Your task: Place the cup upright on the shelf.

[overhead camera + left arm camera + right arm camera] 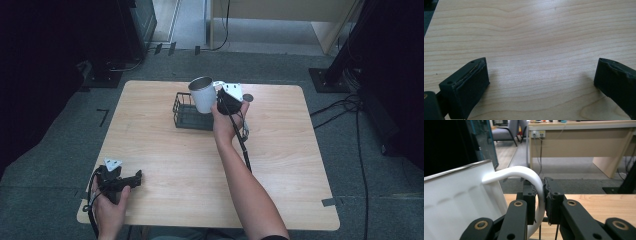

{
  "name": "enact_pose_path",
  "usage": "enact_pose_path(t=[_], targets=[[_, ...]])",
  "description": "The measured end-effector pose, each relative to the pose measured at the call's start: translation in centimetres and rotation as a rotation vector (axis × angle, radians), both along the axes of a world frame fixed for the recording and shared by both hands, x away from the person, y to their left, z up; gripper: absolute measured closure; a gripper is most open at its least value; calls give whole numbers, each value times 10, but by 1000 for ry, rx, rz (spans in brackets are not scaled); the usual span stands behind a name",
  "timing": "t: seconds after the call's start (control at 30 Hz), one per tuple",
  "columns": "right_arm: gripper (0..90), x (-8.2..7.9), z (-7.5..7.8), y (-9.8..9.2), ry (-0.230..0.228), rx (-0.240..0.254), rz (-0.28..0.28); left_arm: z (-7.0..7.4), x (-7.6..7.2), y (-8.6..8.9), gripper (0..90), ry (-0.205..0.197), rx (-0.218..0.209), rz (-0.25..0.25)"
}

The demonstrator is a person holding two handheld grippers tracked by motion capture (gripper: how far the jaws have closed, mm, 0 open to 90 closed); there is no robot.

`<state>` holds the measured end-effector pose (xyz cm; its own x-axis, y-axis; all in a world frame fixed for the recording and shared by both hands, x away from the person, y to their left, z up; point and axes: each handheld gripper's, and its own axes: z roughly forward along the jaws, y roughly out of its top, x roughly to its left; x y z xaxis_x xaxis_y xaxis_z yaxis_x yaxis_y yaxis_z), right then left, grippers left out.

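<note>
right gripper (220, 102) raised above far half of table (280, 165), fingers (554, 195) clamped on handle (534, 182) of white mug (202, 94); mug held clear of table, tilted, open rim with metal edge facing up and slightly toward camera in high view

directly below and beside mug: black wire basket (187, 112), standing on table, near edge of basket just under mug body; small dark round object (248, 97) on table just beyond right hand (227, 125)

left gripper (131, 179) resting low at near left corner of table, well apart from mug and basket; fingers (469, 85) spread wide, bare wood grain between them, gripping nothing

cable (242, 145) trailing along right forearm

beyond table: grey floor, light wooden desk (579, 142) with wall sockets, office chair (504, 132), dark stands and cables at both sides
</note>
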<state>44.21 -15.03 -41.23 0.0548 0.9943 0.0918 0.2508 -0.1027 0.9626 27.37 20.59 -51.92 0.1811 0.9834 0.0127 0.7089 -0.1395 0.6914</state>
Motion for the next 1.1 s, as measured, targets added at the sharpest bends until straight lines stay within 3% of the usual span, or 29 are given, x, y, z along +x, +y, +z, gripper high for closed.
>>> enact_pose_path(t=[0.1,0.27,0.37,0.57,0.83,0.97,1.1], targets=[[803,2,-4,3,-7,0,-27,0,0,0,0,0,0,0],[801,1,-12,6,-14,-16,-15,0,0,0,0,0,0,0],[801,-2,-17,4,-5,7,-6,0,0,0,0,0,0,0],[800,-7,-24,-1,16,-3,31,0,0,-1,0,3,3,-7],[769,-10,-30,-7,85,-14,97,0,0,-1,0,3,3,-7],[662,-11,-28,-13,108,1,114,0,0,-1,0,3,3,-7],[563,-14,-27,-17,132,-28,133,0,0,-1,0,3,3,-7]])
